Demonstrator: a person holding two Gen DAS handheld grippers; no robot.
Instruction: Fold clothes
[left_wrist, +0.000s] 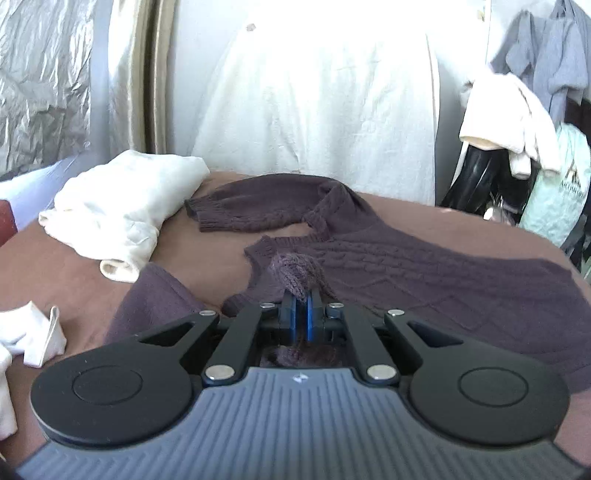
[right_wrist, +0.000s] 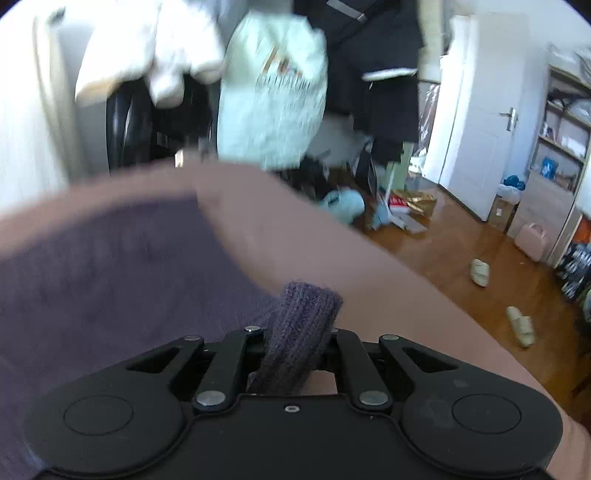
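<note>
A dark purple cable-knit sweater (left_wrist: 424, 273) lies spread on a brown bed cover (left_wrist: 55, 269), one sleeve folded across its neck. My left gripper (left_wrist: 301, 295) is shut on a bunched knit edge of the sweater near the neckline. In the right wrist view the sweater (right_wrist: 110, 273) lies blurred at the left, and my right gripper (right_wrist: 295, 332) is shut on a ribbed edge of it, near the bed's right side. The right gripper's fingertips are hidden by the knit.
A folded white garment (left_wrist: 122, 206) lies on the bed at the far left, with more white cloth (left_wrist: 33, 336) at the left edge. Hanging clothes (right_wrist: 273, 92) stand beyond the bed. A wooden floor (right_wrist: 461, 254) with slippers and clutter lies to the right.
</note>
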